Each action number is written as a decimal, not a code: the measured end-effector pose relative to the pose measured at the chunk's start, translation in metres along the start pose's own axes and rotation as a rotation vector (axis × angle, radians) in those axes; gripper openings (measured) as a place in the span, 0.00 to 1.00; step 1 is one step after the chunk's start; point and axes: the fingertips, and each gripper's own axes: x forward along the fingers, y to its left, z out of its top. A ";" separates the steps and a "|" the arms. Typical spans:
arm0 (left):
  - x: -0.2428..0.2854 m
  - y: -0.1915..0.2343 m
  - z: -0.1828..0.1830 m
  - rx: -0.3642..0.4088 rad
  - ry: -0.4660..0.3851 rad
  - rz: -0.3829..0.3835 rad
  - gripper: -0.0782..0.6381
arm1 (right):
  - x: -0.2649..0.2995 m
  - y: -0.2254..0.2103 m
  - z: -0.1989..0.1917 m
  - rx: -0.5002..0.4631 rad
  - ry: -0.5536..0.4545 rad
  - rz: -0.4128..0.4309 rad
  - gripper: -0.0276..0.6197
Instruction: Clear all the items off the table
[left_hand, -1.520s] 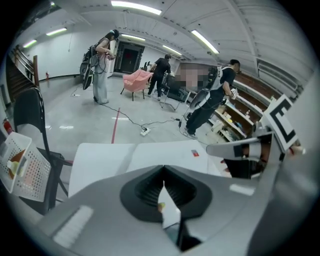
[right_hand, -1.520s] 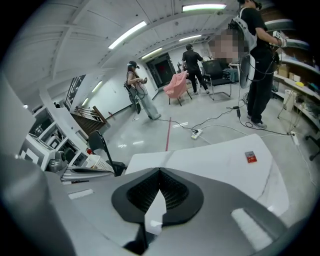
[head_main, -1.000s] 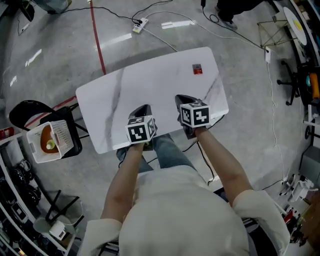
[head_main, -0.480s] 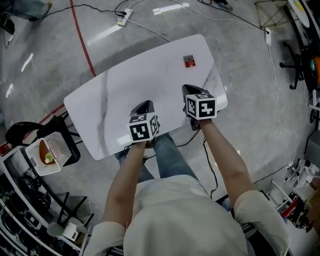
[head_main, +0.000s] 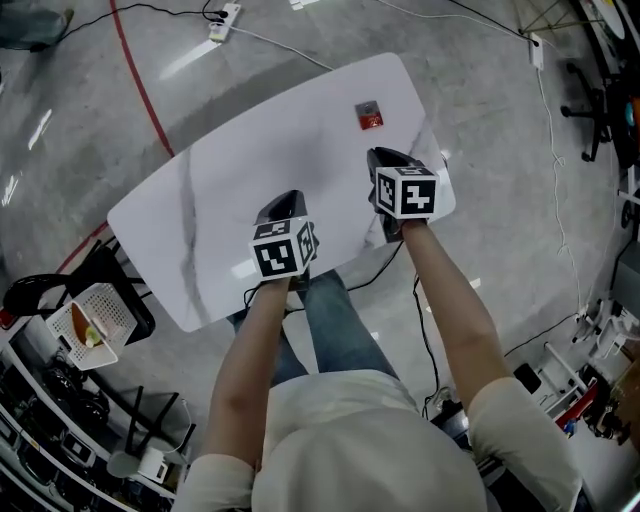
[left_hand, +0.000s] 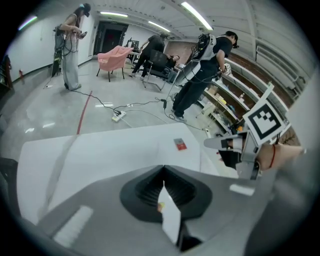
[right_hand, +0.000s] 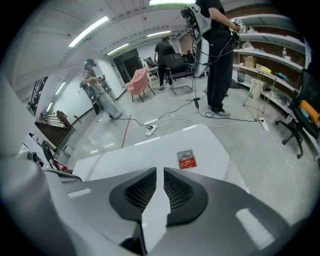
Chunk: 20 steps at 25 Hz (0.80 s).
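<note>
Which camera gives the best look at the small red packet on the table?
The right gripper view: the red packet looks largest and clearest there. The head and left gripper views show it too, but smaller and without detail.

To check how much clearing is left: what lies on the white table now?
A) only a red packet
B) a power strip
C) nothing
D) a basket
A: one red packet lies on the table near its far edge; the basket and the power strip are both off it.
</note>
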 end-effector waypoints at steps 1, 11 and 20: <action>0.006 0.000 0.000 0.000 0.004 -0.002 0.12 | 0.006 -0.006 0.000 0.002 0.004 -0.010 0.12; 0.061 0.001 0.010 0.013 0.031 -0.015 0.12 | 0.074 -0.048 0.004 0.015 0.034 -0.058 0.26; 0.099 0.000 0.006 0.029 0.054 -0.024 0.12 | 0.128 -0.073 0.000 -0.020 0.055 -0.089 0.40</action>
